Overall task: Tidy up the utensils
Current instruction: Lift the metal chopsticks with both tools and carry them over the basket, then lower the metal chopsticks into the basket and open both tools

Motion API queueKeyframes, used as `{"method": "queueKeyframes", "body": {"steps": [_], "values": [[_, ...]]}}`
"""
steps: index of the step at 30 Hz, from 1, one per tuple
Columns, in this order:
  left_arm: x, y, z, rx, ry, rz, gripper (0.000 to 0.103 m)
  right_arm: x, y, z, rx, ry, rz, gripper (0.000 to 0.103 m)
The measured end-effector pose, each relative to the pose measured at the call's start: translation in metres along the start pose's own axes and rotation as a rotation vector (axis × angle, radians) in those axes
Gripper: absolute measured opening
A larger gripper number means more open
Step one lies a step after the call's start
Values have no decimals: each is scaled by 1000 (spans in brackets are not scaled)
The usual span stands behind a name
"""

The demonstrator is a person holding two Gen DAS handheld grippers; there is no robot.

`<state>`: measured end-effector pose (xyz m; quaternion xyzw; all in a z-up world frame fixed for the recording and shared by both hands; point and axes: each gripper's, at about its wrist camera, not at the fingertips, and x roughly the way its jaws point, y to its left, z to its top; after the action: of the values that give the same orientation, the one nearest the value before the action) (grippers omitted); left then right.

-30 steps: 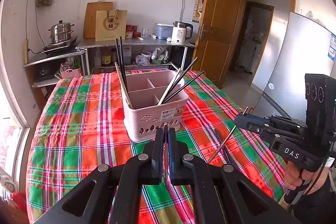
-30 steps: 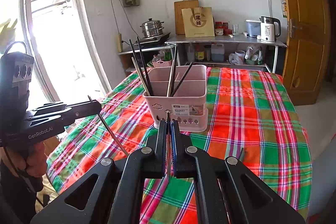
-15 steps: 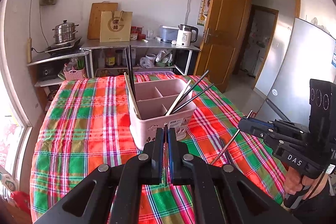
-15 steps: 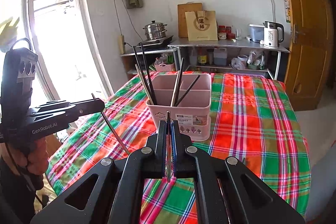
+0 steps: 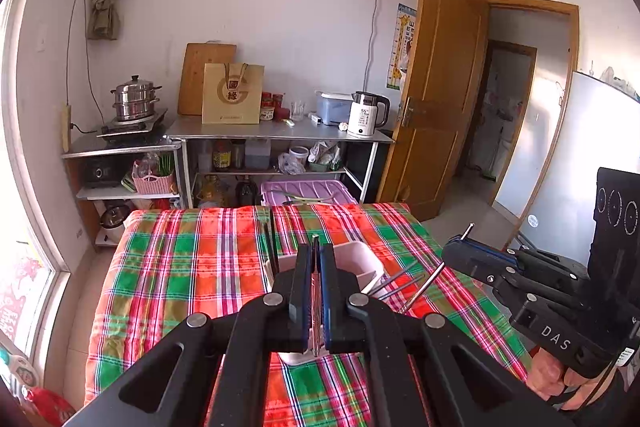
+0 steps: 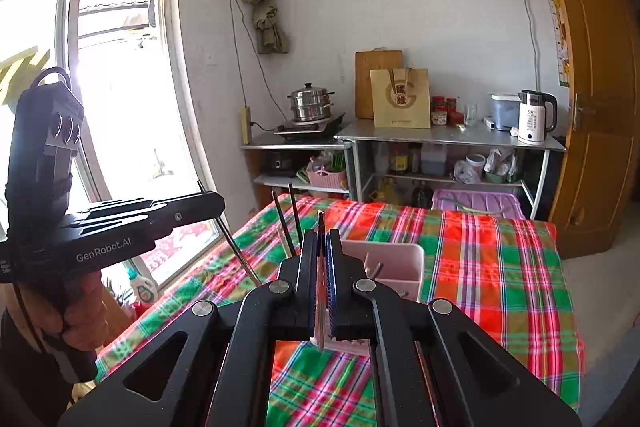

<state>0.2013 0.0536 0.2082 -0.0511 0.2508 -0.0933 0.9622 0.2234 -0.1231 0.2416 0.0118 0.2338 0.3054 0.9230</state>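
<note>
Both grippers hang above the table, each shut on a thin metal chopstick. In the left wrist view my left gripper (image 5: 315, 249) pinches a chopstick (image 5: 315, 239) that pokes up past the fingertips. Right behind those fingers stands the pink utensil basket (image 5: 362, 265), largely hidden. To the right, my right gripper (image 5: 450, 251) carries a slanted chopstick (image 5: 426, 285). The right wrist view has my right gripper (image 6: 321, 235) clamped on its chopstick (image 6: 320, 217) in front of the basket (image 6: 386, 259). Dark chopsticks (image 6: 286, 227) stand in the basket. At the left, my left gripper (image 6: 218, 203) holds its chopstick (image 6: 238, 251).
A red and green plaid cloth covers the table (image 5: 180, 267). Beyond its far edge are a purple bin lid (image 5: 304, 191) and metal shelves (image 5: 280, 135) with a kettle and pot. A window (image 6: 120, 87) is at the left, a wooden door (image 5: 436, 87) at the right.
Both grippers have risen, still clamped on their chopsticks. The basket has dropped lower in both views and now sits mostly behind the fingers.
</note>
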Motion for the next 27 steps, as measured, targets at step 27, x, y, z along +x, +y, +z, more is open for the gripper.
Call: {"method": "queueKeyframes", "body": {"steps": [27], "values": [[103,21,-20,-28,133,-5,4,87,-33,-11,49,151,-79,4]]}}
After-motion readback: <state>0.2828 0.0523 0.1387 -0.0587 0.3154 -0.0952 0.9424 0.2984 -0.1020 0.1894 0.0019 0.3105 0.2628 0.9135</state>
